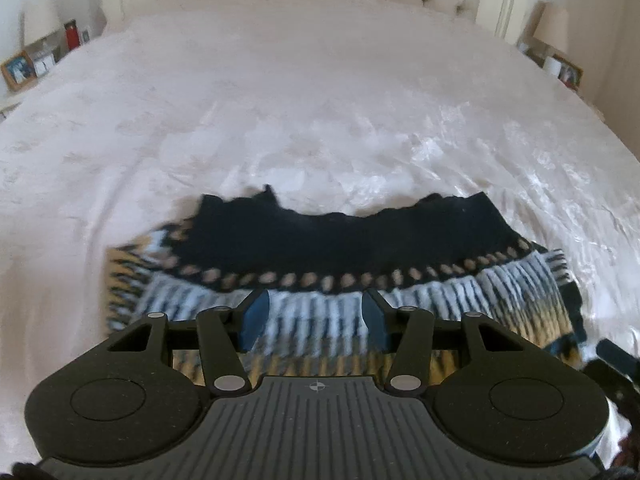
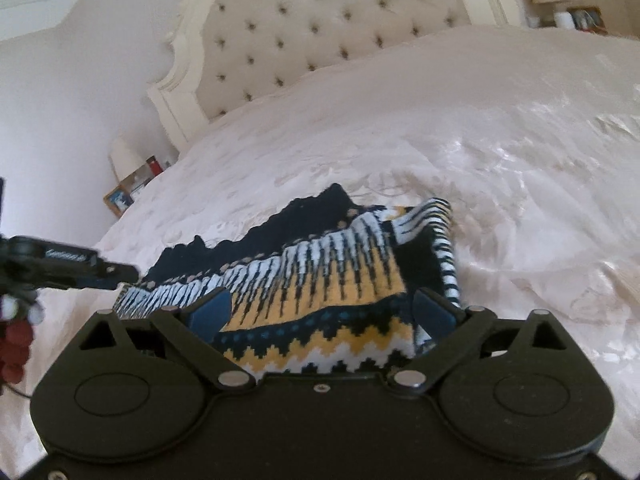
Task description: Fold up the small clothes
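The patterned knit sweater [image 1: 340, 256] lay at lower centre of the frame on the cream bedspread [image 1: 280, 100]. We held our left gripper [image 1: 314, 314] and right gripper [image 2: 320, 316] spread apart, empty, above its striped band.

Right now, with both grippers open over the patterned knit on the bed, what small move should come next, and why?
Probably lower the right gripper and close it on the near edge of the knit garment. Both grippers are open and hold nothing; the left gripper sits over the white striped band. The garment lies partly folded on the bedspread with its right edge humped up, so it seems to need another grasp.
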Demonstrator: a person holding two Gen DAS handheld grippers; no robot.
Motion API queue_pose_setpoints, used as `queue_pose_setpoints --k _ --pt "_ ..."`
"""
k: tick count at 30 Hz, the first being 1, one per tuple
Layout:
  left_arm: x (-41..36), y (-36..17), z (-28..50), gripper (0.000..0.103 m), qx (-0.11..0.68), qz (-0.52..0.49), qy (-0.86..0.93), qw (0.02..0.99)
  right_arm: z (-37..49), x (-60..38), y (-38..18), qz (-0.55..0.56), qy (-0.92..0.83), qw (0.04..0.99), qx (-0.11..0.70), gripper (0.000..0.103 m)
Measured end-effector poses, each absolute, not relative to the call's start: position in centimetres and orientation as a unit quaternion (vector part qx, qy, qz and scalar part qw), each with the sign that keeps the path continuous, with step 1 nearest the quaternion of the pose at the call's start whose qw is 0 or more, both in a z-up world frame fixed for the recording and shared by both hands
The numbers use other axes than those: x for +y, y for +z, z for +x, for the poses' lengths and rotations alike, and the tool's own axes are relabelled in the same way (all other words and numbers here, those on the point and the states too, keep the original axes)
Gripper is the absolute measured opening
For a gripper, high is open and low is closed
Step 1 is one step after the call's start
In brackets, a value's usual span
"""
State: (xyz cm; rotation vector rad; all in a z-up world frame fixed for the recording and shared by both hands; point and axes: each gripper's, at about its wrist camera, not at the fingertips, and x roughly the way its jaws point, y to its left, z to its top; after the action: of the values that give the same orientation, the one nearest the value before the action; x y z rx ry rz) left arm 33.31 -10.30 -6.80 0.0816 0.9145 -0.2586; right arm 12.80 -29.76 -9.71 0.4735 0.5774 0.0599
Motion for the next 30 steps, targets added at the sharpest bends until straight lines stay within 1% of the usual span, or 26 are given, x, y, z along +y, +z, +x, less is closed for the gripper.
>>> queue_pose_setpoints --k 4,7,9,11,19,24,30 --pt "-12.6 -9.2 34.7 0.049 0.467 0.069 -0.127 0.872 12.8 -30.6 -9.5 0.245 0.021 0.926 0.287 0.098" --pt "-14.0 -11.7 35.6 0.05 0.49 0.111 -0.118 0.857 12.8 -31.4 -9.5 0.257 0.013 0.921 0.293 0.098" --pt "-14.4 -12.9 35.8 0.053 0.492 0.125 -0.114 0.854 12.8 -31.8 -9.5 0.265 0.008 0.917 0.297 0.098" --pt "-14.8 -13.3 35.6 0.054 0.485 0.137 -0.111 0.856 12.8 -32.4 -9.6 0.275 0.004 0.913 0.3 0.098" --pt "-14.3 -12.4 35.0 0.053 0.483 0.126 -0.11 0.859 12.8 -33.9 -10.4 0.323 -0.003 0.895 0.308 0.098" --pt "-13.7 -11.0 32.7 0.052 0.485 0.114 -0.122 0.859 12.7 -34.0 -10.6 0.324 0.001 0.893 0.313 0.098" --pt "-12.4 -10.9 30.0 0.053 0.494 0.107 -0.141 0.851 12.7 -34.7 -11.3 0.354 0.007 0.879 0.319 0.099"
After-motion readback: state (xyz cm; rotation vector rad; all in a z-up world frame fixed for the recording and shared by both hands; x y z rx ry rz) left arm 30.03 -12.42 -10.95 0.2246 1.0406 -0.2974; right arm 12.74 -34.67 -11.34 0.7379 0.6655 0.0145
